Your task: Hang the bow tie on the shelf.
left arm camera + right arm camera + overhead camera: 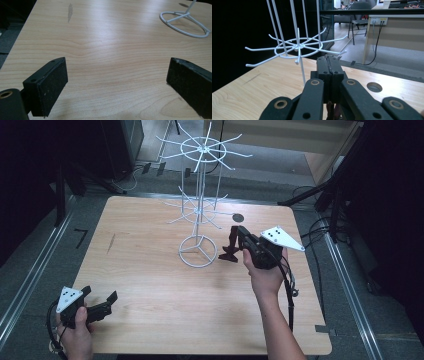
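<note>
A white wire display rack (200, 195) with two tiers of hooked arms stands on a ring base (198, 251) at the middle back of the wooden table (150, 285). My right gripper (231, 247) hovers just right of that base with its jaws pressed together and points toward the rack. In the right gripper view the shut right gripper (329, 61) sits just below and in front of the rack's lower tier of hooks (298, 46). I cannot make out anything held between the pads. My left gripper (100, 294) rests low at the front left corner, open, its jaws spread over bare wood (117, 62).
A round hole (238, 217) is cut in the table behind the right gripper. A dark streak (111, 243) marks the wood at left. The rack's base ring (185, 25) lies far ahead of the left jaws. Metal rails and cables run along the floor on both sides.
</note>
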{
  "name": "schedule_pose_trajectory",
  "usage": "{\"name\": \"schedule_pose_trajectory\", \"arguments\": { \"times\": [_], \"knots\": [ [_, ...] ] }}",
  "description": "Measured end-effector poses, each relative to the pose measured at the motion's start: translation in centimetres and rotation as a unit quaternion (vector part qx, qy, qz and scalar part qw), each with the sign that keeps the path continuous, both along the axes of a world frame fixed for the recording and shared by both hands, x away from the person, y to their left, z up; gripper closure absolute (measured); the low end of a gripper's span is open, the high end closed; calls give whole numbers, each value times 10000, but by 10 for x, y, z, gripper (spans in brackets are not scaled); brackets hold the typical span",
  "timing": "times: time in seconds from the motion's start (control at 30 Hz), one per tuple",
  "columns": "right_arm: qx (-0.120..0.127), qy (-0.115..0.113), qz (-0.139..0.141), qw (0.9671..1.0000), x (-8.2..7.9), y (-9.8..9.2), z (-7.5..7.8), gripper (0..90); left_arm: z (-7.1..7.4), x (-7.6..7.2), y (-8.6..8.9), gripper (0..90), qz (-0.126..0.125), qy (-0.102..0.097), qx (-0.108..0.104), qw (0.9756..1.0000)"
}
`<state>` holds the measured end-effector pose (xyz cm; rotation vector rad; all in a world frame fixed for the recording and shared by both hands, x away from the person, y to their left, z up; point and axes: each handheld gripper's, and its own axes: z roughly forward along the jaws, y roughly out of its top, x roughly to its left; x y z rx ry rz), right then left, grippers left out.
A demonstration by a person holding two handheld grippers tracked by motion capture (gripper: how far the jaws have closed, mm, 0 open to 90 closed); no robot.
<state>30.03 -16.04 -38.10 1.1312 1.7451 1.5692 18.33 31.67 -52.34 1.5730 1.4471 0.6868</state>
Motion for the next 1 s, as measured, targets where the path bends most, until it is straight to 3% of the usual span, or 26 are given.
{"name": "schedule_pose_trajectory", "arguments": {
  "times": [1.0],
  "knots": [
    [144,-148,188,9996,1,22,20,900,0,0,1,38,6,-21,-59,10000]
  ]
}}
